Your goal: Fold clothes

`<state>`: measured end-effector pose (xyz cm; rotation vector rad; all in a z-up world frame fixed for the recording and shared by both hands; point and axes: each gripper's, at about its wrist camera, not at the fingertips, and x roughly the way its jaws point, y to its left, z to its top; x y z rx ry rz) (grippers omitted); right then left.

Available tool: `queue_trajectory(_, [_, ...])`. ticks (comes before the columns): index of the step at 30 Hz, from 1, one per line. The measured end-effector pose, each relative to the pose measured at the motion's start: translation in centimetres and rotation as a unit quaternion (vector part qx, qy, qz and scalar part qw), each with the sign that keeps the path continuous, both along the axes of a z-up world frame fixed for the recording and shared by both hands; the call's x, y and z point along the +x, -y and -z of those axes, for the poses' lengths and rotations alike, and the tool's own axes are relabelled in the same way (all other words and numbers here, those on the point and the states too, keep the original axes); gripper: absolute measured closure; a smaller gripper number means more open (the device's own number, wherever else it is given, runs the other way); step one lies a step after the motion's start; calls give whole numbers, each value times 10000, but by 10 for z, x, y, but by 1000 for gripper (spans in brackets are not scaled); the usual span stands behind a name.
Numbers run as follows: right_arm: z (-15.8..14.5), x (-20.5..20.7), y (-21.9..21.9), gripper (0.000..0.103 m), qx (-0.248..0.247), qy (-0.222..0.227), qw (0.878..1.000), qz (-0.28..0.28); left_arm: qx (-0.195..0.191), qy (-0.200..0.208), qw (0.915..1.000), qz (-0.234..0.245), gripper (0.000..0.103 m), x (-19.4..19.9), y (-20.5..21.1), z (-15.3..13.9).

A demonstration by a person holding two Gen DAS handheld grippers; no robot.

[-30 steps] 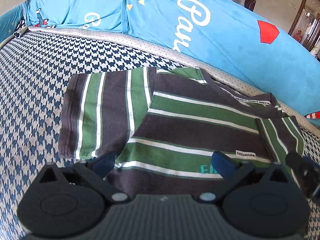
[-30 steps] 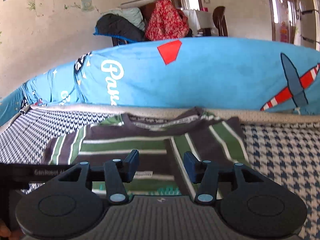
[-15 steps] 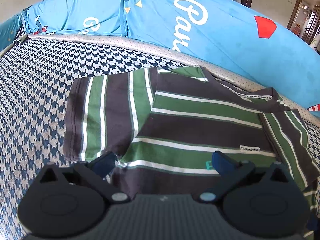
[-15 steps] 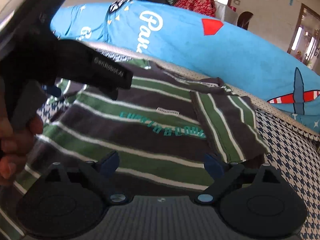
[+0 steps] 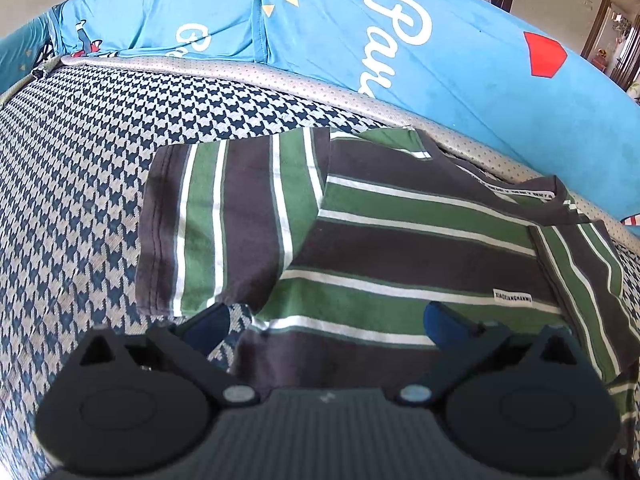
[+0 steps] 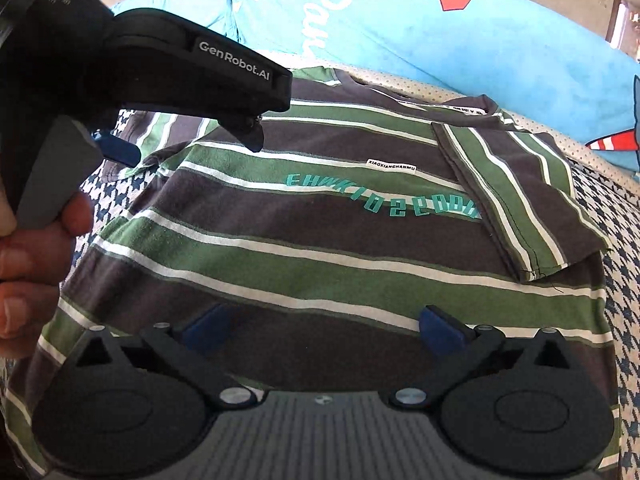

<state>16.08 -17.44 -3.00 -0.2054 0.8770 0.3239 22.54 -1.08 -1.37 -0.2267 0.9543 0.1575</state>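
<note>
With one sleeve (image 6: 520, 200) folded in, jaws of right gripper (image 6: 324, 328) opening empty over shirt (image 6: 320, 240), left gripper (image 5: 326, 320) open: next, grip the other sleeve (image 5: 224, 220).

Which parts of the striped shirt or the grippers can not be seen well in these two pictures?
- Striped shirt hem: both views, hidden behind each gripper's own body.
- Teal lettering: right wrist view, its end covered by the folded sleeve.
- Left gripper: right wrist view, one blue pad shows only.
</note>
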Motion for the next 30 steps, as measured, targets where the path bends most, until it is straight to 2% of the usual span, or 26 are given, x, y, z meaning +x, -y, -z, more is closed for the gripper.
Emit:
queue_trajectory(16, [0,-3,-1,0,-19,145,9999,78,92,-126,9999,-5,0,1,2,5])
queue_trajectory(21, [-2,3,0,0,-37,-71,10000,-17,91,-137,9999,31,0,1,4,5])
queue_trajectory(30, [-2,-2,0,0,-87,-107,9999,-31,95,-195,9997,117,0,0,11,7])
